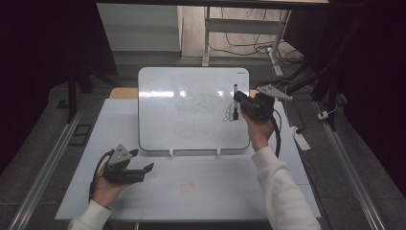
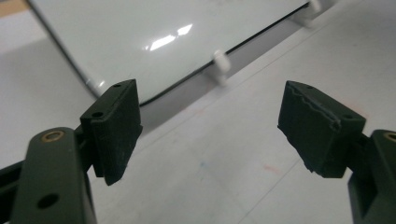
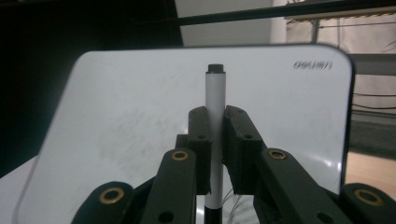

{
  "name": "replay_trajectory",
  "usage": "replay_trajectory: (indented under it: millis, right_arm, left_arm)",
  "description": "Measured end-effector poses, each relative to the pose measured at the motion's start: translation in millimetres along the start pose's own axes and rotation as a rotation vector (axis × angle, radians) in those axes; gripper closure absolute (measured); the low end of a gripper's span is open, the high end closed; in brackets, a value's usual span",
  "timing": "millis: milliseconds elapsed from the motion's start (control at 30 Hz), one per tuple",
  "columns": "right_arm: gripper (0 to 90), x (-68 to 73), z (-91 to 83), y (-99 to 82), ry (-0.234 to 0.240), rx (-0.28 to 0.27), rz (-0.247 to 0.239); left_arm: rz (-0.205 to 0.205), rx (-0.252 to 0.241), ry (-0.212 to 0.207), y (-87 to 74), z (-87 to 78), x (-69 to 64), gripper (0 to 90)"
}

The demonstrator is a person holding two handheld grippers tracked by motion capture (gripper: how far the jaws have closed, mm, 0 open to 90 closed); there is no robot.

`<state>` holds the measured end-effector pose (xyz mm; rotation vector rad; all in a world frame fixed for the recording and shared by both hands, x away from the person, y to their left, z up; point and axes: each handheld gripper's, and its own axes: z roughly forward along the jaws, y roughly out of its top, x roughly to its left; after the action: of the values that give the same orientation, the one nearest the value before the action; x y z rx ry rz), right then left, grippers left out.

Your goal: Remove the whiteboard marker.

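Marker [image 3: 215,140] is standing upright, clamped in my right claw [image 3: 215,154], its lower tip touching the whiteboard's [image 1: 191,108] right edge; my left claw [image 2: 210,135] is resting open.

Dim room; grey floor [image 1: 43,129]; white desk legs [image 1: 207,38] behind table; cables [image 1: 249,48] on floor.

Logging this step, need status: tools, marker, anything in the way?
Right tool shut on marker, held upright at whiteboard, by the black scribble. Left tool open, empty, over table. Nothing in the way.
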<state>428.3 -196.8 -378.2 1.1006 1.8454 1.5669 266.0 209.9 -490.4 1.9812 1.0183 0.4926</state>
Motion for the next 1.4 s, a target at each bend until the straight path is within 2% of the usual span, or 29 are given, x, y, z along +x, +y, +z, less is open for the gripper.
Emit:
replay_trajectory:
  millis: [33, 67, 100, 133, 200, 233, 267, 333, 433, 500, 700, 833, 1000, 1067, 1133, 1200, 1267, 1400]
  right_arm:
    - [80.5, 0.0, 0.0, 0.0, 0.000, 0.000, 0.000]
    - [80.5, 5.6, -11.2, -9.3, 0.028, -0.001, 0.004]
    - [80.5, 7.6, -14.8, -12.1, 0.037, -0.001, 0.002]
    - [80.5, 10.7, -19.2, -16.0, 0.047, -0.004, 0.004]
    - [80.5, 14.4, -24.0, -20.8, 0.064, 0.000, 0.006]
    - [80.5, 20.6, -30.8, -28.6, 0.085, 0.005, 0.000]
    - [80.5, 22.8, -33.0, -31.6, 0.095, 0.010, 0.000]
    - [80.5, 28.5, -38.2, -39.8, 0.111, 0.019, -0.003]
    - [80.5, 33.1, -41.7, -48.0, 0.129, 0.029, -0.002]
    - [80.5, 38.9, -44.9, -59.5, 0.151, 0.043, 0.006]
    - [80.5, 45.6, -45.2, -73.0, 0.187, 0.049, 0.035]
    - [80.4, 53.2, -41.7, -79.1, 0.211, 0.054, 0.051]
    - [80.4, 65.8, -39.9, -81.6, 0.230, 0.039, 0.041]
    - [80.4, 76.2, -38.7, -83.8, 0.233, 0.027, 0.017]
    - [80.4, 80.2, -38.3, -84.7, 0.232, 0.019, 0.010]
    - [80.4, 81.4, -38.1, -85.2, 0.234, 0.017, 0.011]
    - [80.4, 83.7, -38.1, -86.5, 0.235, 0.012, 0.016]
    - [80.4, 87.4, -38.3, -88.4, 0.231, 0.004, 0.013]
  left_arm:
    - [0.011, -0.006, -0.007, 5.0, -0.1, -2.6, 22.4]
    - [0.018, -0.032, -0.037, 16.4, -0.7, -7.6, 23.5]
    - [0.021, -0.043, -0.052, 23.1, -0.1, -10.3, 24.0]
    - [0.021, -0.043, -0.052, 23.1, -0.1, -10.3, 24.4]
    - [0.031, -0.063, -0.078, 37.4, 2.6, -16.0, 24.9]
    - [0.053, -0.072, -0.095, 53.7, 7.8, -24.1, 24.9]
    - [0.053, -0.072, -0.095, 53.7, 7.8, -24.1, 24.9]
    - [0.070, -0.095, -0.126, 70.3, 14.0, -33.5, 25.1]
    - [0.065, -0.125, -0.211, 91.8, 29.0, -48.1, 25.5]
    - [0.073, -0.119, -0.234, 99.5, 39.9, -56.2, 26.1]
    - [0.061, -0.093, -0.291, 106.9, 68.3, -69.6, 27.9]
    - [0.054, -0.096, -0.313, 108.5, 78.2, -72.9, 30.3]
    - [0.034, -0.100, -0.346, 110.3, 87.6, -74.9, 34.7]
    - [0.042, -0.103, -0.363, 111.3, 92.1, -76.8, 40.3]
    - [0.046, -0.105, -0.368, 111.4, 93.1, -77.5, 44.3]
    - [0.049, -0.107, -0.374, 111.5, 94.0, -77.7, 46.5]
    - [0.049, -0.109, -0.385, 111.5, 94.8, -77.5, 53.9]
    - [0.054, -0.109, -0.393, 111.3, 96.3, -76.8, 62.6]
